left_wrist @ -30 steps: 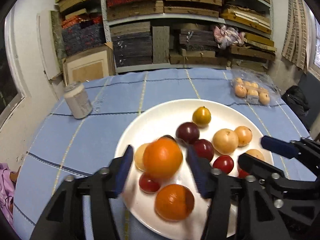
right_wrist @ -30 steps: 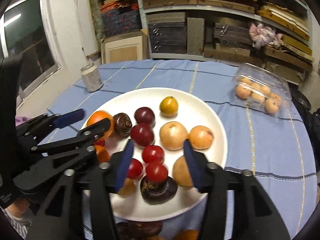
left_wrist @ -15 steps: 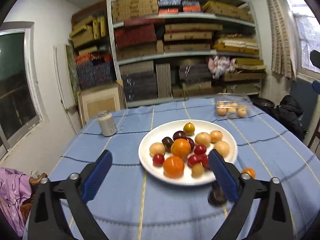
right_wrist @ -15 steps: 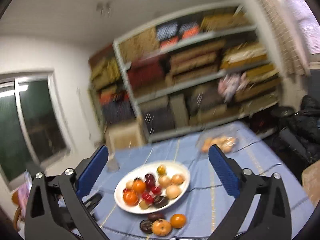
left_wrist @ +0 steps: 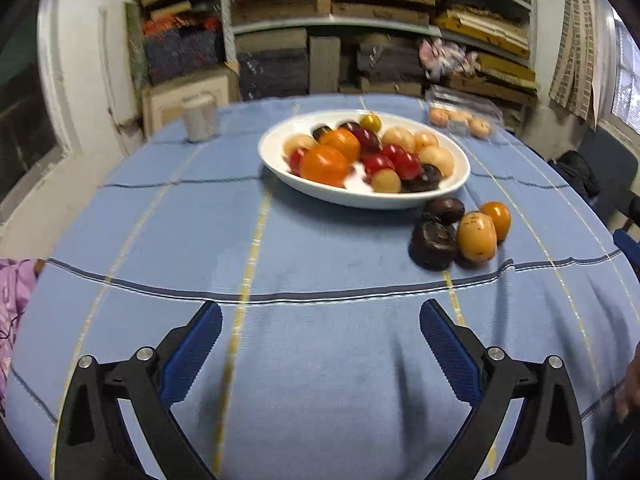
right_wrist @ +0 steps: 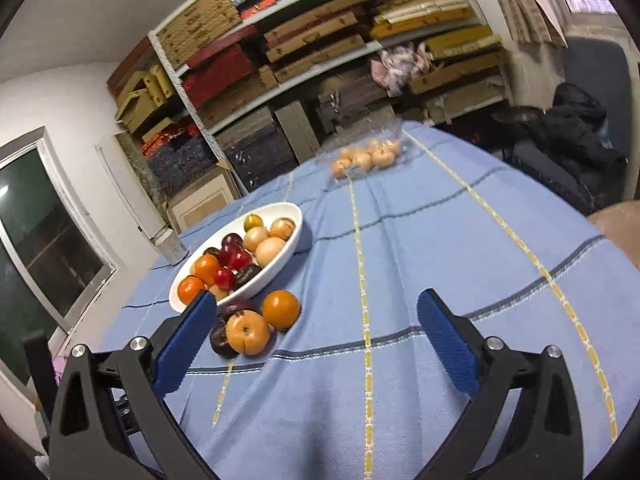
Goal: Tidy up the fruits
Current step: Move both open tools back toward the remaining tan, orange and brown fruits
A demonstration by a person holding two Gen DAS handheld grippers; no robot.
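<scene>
My left gripper (left_wrist: 320,340) is spread wide, nothing between its blue fingers (left_wrist: 192,350), hovering over bare blue cloth on the tabletop (left_wrist: 320,264). The white plate (left_wrist: 360,196) of mixed fruit sits well ahead of it, slightly right of centre: two oranges (left_wrist: 325,165) at the near left side, red and dark plums (left_wrist: 394,160) in the middle, pale round fruits toward the far right.

Four loose fruits lie on the cloth just beside the plate's near right rim: two dark wrinkled ones (left_wrist: 434,242), a yellow-orange one (left_wrist: 477,236) touching them, and a smaller orange one (left_wrist: 497,220) behind it. All lie ahead and to the right of the left fingers, well apart from them.

My right gripper (right_wrist: 316,340) is also released and empty. In its view the loose cluster (right_wrist: 248,332) sits just past its left finger (right_wrist: 182,348), and the plate (right_wrist: 280,258) is beyond that, ahead and to the left.

A clear clamshell (right_wrist: 366,156) of pale fruit sits at the far edge and a small grey jar (left_wrist: 198,118) at far left. No readable labels; too blurred.
</scene>
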